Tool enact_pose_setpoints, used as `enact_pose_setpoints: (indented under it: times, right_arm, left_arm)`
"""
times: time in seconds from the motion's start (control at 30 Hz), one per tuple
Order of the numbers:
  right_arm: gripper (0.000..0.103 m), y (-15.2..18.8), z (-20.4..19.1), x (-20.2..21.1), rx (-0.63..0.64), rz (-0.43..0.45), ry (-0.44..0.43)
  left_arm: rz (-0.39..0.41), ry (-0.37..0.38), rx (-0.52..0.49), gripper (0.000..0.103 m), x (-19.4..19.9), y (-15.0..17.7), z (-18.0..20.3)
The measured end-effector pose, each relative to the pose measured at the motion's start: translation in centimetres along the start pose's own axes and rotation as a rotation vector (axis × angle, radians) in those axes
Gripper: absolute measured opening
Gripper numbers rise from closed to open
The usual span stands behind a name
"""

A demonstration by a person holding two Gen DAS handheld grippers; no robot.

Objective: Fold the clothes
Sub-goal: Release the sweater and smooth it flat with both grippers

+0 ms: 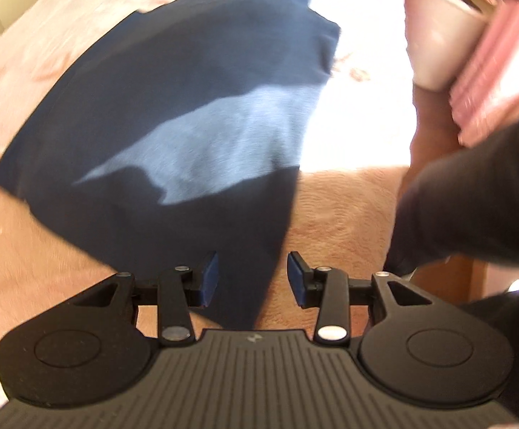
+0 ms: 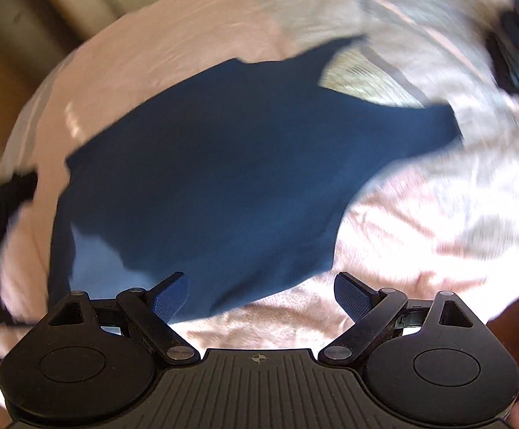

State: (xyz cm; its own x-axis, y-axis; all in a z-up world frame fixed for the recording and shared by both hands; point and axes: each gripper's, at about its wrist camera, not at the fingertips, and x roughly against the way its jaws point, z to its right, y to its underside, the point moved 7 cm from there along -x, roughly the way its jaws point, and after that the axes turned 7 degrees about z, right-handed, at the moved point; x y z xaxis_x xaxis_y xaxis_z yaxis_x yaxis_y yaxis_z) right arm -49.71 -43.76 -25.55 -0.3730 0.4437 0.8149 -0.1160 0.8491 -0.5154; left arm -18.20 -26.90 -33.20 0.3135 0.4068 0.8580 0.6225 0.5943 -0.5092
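Nearest the left wrist camera, the left gripper (image 1: 252,279) hangs with jaws parted and empty above the near corner of the dark navy cloth garment (image 1: 173,107); the right gripper (image 2: 259,298) gapes wider, also empty; the garment lies spread flat on the pink fuzzy bedspread (image 1: 338,214), probably laid out for folding; only the left view shows the pale pink tub (image 1: 434,39) far right; only the right shows the striped tan patch (image 2: 363,78) at the far edge

No readable text, label or number anywhere — none.
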Motion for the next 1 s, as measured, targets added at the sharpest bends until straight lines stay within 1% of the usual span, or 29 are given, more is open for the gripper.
enact_pose_setpoints:
  times: [0.07, 0.13, 0.2, 0.3, 0.33, 0.4, 0.47, 0.53, 0.63, 0.7, 0.73, 0.77, 0.8, 0.93, 0.97, 1.0]
  right_arm:
    - [0.092, -0.1, -0.9, -0.1, 0.164, -0.019, -0.003]
    - [0.092, -0.1, -1.4, -0.2, 0.301, -0.041, -0.002]
    - [0.092, -0.1, -1.1, -0.4, 0.381, -0.054, -0.022]
    - [0.092, -0.5, 0.8, -0.9, 0.449, -0.060, -0.049]
    - [0.092, -0.8, 2.1, -1.1, 0.452, -0.053, -0.063]
    - [0.092, -1.7, 5.2, -1.3, 0.414, -0.053, -0.090]
    - [0.092, -3.1, 8.9, -1.5, 0.342, -0.042, -0.105]
    - [0.092, -5.2, 13.4, -1.6, 0.206, 0.001, -0.107]
    - [0.092, -7.9, 20.1, -2.6, 0.008, 0.057, -0.101]
    - [0.091, -9.0, 23.1, -4.0, -0.054, 0.083, -0.098]
    - [0.089, -9.4, 24.1, -4.8, -0.076, 0.086, -0.105]
    - [0.081, -9.8, 25.0, -5.7, -0.099, 0.089, -0.113]
    - [0.076, -10.1, 25.4, -6.2, -0.110, 0.087, -0.116]
    - [0.074, -11.0, 26.6, -8.4, -0.154, 0.082, -0.126]
    - [0.072, -11.1, 26.7, -8.7, -0.168, 0.078, -0.123]
    - [0.066, -11.0, 26.9, -9.0, -0.183, 0.072, -0.118]
  left_arm:
    - [-0.005, -0.013, -0.012, 0.036, -0.3, -0.4, 0.9]
    - [-0.010, -0.035, 0.012, 0.036, -0.4, -1.0, 1.6]
    - [-0.027, -0.063, 0.034, 0.037, -0.8, -1.7, 2.3]
    - [-0.064, -0.116, 0.050, 0.037, -1.8, -2.9, 3.4]
    - [-0.072, -0.138, 0.059, 0.037, -2.0, -3.6, 3.7]
    - [-0.081, -0.178, 0.100, 0.037, -2.6, -5.2, 4.2]
    - [-0.076, -0.193, 0.139, 0.038, -3.6, -7.3, 4.8]
    - [-0.074, -0.192, 0.147, 0.038, -5.3, -9.8, 5.4]
    - [-0.062, -0.168, 0.117, 0.038, -8.1, -14.0, 6.3]
    - [-0.043, -0.145, 0.076, 0.038, -9.6, -16.8, 6.3]
    - [-0.033, -0.134, 0.052, 0.038, -10.3, -18.2, 6.2]
    - [-0.023, -0.126, 0.015, 0.038, -10.8, -19.6, 5.7]
    - [-0.013, -0.119, -0.023, 0.038, -11.3, -21.0, 5.2]
    - [0.028, -0.087, -0.185, 0.038, -12.8, -26.4, 2.0]
    - [0.037, -0.078, -0.224, 0.038, -13.1, -27.6, 1.0]
    - [0.046, -0.067, -0.264, 0.039, -13.5, -28.8, 0.1]
